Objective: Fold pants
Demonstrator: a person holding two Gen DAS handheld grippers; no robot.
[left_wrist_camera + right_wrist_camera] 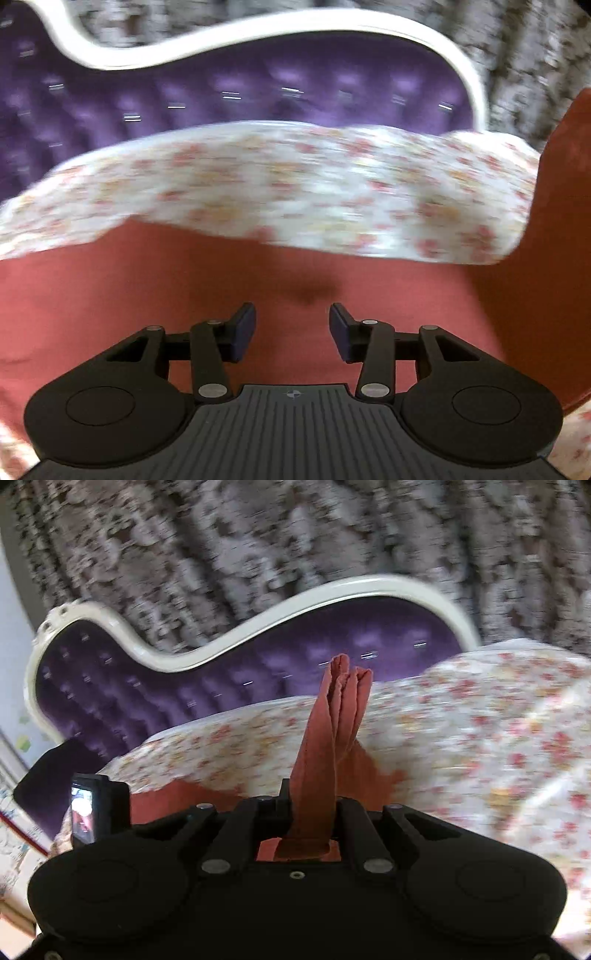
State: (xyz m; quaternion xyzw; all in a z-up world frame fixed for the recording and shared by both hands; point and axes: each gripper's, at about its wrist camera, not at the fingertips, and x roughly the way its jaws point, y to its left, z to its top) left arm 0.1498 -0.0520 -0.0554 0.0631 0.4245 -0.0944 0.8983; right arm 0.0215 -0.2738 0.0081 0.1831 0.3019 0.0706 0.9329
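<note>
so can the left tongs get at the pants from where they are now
Probably yes. The left tongs are open and empty, right above the spread salmon pants, with nothing between them and the cloth. The right tongs are shut on a bunched part of the pants, off to the side.

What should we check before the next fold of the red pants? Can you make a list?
1. Right gripper pinching the pants: ok, fabric bunched between shut jaws.
2. Left gripper free to grab: ok, open and empty.
3. Pants below the left gripper lying smooth: ok there, rest cannot tell.
4. Floral sheet flat: cannot tell, blurred.
5. Where the pants' edges and legs lie: cannot tell.
</note>
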